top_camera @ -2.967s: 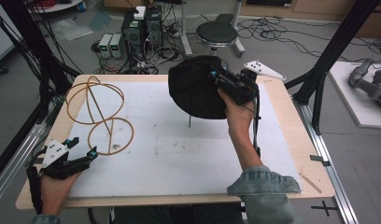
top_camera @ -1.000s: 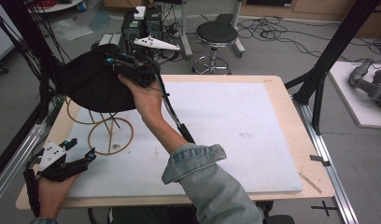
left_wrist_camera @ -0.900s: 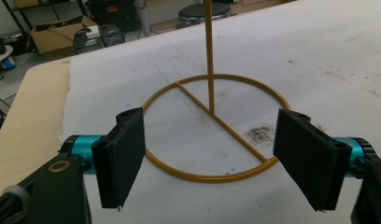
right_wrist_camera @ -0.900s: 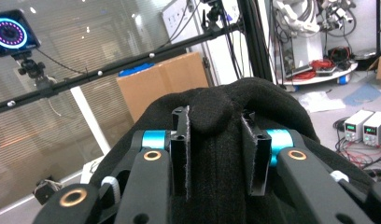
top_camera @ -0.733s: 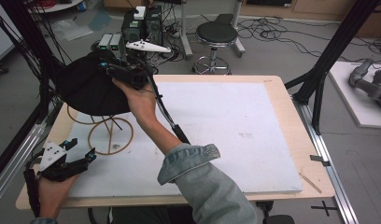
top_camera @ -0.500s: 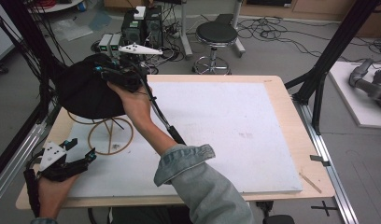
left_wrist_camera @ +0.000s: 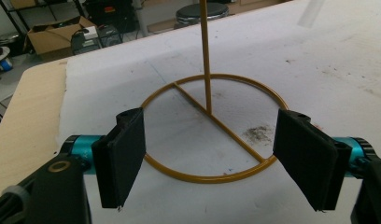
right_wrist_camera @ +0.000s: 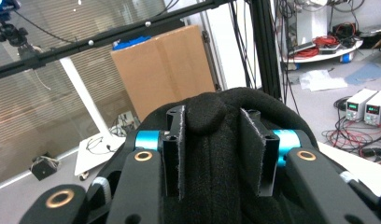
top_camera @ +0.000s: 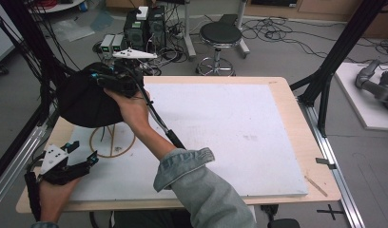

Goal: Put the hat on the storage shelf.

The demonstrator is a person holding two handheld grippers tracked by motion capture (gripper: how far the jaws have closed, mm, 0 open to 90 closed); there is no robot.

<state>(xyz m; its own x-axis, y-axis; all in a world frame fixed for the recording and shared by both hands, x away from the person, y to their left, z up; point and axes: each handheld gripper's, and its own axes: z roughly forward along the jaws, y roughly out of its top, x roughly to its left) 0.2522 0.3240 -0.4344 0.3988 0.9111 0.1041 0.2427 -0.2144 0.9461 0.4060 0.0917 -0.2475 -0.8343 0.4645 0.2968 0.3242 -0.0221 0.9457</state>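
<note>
A black knitted hat [top_camera: 85, 102] hangs at the table's far left, with my right gripper [top_camera: 102, 80] shut on a fold of its fabric. In the right gripper view the hat [right_wrist_camera: 235, 100] bulges up between the two pads, and the gripper [right_wrist_camera: 214, 149] pinches it. Under the hat stands a gold wire stand whose ring base [top_camera: 111, 142] rests on the white mat; the hat hides the top of its pole. My left gripper [top_camera: 82, 153] lies at the front left corner. It stands open [left_wrist_camera: 215, 156], just short of the ring base [left_wrist_camera: 212, 178] and pole [left_wrist_camera: 205, 46].
A white mat [top_camera: 239, 128] covers most of the wooden table [top_camera: 296, 123]. Black frame posts [top_camera: 325, 76] rise at both sides. Behind the far edge are a stool [top_camera: 220, 35] and power supplies [top_camera: 111, 45]. The right gripper's cable [top_camera: 159, 121] trails across the mat.
My right gripper has carried the hat from the table's middle to the far left, over the stand, and in the last second lowered it a little. The left gripper has not moved.
</note>
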